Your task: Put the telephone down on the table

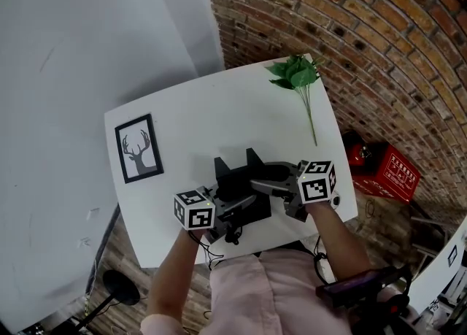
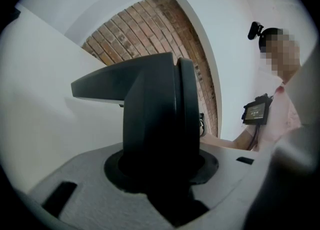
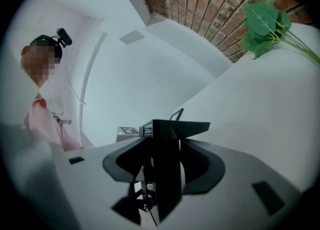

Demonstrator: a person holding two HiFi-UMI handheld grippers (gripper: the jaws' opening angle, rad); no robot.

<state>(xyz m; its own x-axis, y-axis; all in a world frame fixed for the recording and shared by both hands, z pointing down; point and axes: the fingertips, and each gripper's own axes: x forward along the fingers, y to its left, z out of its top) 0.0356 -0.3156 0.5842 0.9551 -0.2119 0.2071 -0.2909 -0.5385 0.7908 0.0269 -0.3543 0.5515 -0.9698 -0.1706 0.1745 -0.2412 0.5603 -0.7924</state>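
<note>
The only print is pale lettering on the one red crate (image 1: 384,170) at the right edge of the head view, too small to read, and the square black-and-white markers on the two gripper cubes. One black telephone (image 1: 239,180) sits low in the centre of that view, over the near part of the white table (image 1: 219,104); whether it touches the top cannot be told. The left gripper (image 1: 237,208) and the right gripper (image 1: 264,182) each have jaws partly closed and clamped on it. One framed deer picture (image 1: 139,148) lies at the left and one leafy sprig (image 1: 295,74) at the upper right.
</note>
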